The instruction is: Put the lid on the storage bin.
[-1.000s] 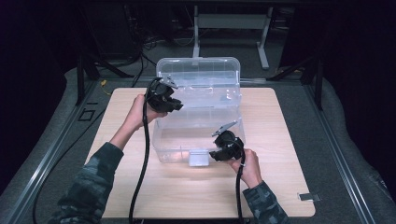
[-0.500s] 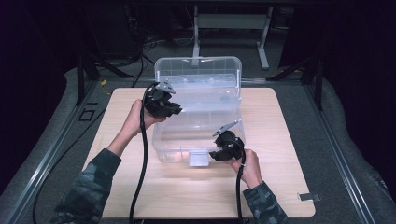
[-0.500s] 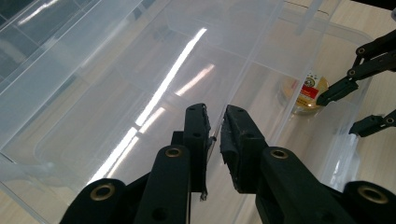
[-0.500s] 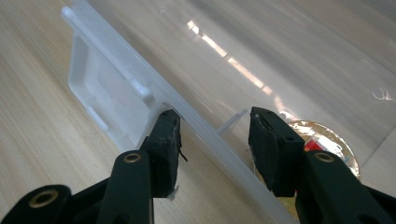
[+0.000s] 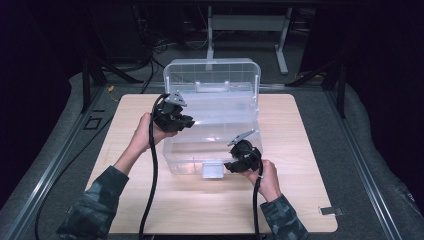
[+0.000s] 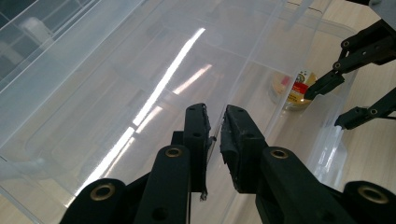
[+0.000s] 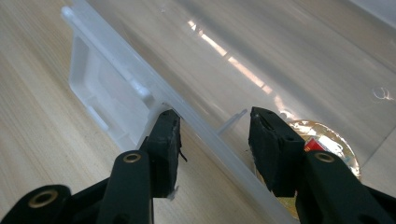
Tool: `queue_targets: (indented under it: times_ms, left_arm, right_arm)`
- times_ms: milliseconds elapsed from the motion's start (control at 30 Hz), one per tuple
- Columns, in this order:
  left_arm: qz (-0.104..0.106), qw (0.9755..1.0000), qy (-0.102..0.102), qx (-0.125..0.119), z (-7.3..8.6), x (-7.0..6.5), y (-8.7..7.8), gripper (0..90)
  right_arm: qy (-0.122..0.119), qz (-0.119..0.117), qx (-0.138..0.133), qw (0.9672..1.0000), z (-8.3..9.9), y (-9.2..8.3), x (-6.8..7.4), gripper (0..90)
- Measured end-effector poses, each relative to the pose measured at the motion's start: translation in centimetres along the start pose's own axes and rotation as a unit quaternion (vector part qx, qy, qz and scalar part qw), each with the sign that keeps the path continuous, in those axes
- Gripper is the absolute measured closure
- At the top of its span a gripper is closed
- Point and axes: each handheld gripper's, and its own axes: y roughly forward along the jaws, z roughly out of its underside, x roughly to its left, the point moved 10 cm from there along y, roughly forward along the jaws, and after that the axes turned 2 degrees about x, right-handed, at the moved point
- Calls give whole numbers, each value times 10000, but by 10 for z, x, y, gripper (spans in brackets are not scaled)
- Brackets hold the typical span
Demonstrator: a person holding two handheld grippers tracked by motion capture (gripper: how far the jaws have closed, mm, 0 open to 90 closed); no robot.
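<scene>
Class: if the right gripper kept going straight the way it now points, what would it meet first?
Most likely the box's front rim: the right gripper is open, with its jaws set either side of that rim, beside the latch. Depth is hard to judge.

Glossy clear plastic box (image 5: 215,135) on matt pale wood table (image 5: 300,150) (smooth, perhaps laminate).

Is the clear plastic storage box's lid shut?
No, the clear plastic storage box stands open, its hinged lid raised upright behind it.
</scene>
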Motion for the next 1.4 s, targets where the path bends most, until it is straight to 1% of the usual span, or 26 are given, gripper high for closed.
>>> queue_targets:
  times_ms: [100,300,500,567,700,900,1000,1067,1233,1400]
  left_arm:
    - [-14,10000,18,-20,2,-3,0,791]
    - [26,10000,23,-40,6,-9,0,791]
    - [-21,9999,48,-103,10,-13,0,788]
    - [-12,9999,9,-136,11,-14,0,787]
    - [-24,9999,39,-146,13,-17,0,786]
    - [-83,9998,51,-146,16,-20,0,786]
    - [-134,9998,69,-149,17,-21,0,784]
    - [-122,9998,71,-147,18,-22,0,784]
    - [-167,9996,109,-174,20,-24,0,783]
    - [-191,9995,132,-207,21,-25,1,783]
  right_arm:
    - [-3,-5,10,10000,0,0,0,537]
    - [-8,6,6,10000,0,0,0,535]
    - [-8,46,21,10000,0,-1,0,530]
    - [1,80,23,10000,0,-1,0,527]
    - [3,85,-6,10000,0,-2,0,527]
    - [16,76,-4,10000,0,-2,0,526]
    - [31,108,-14,9999,0,-3,1,528]
    - [52,99,-34,9999,0,-4,1,532]
    - [67,122,-36,9999,1,-5,1,532]
    - [144,55,-66,9999,2,-7,-1,528]
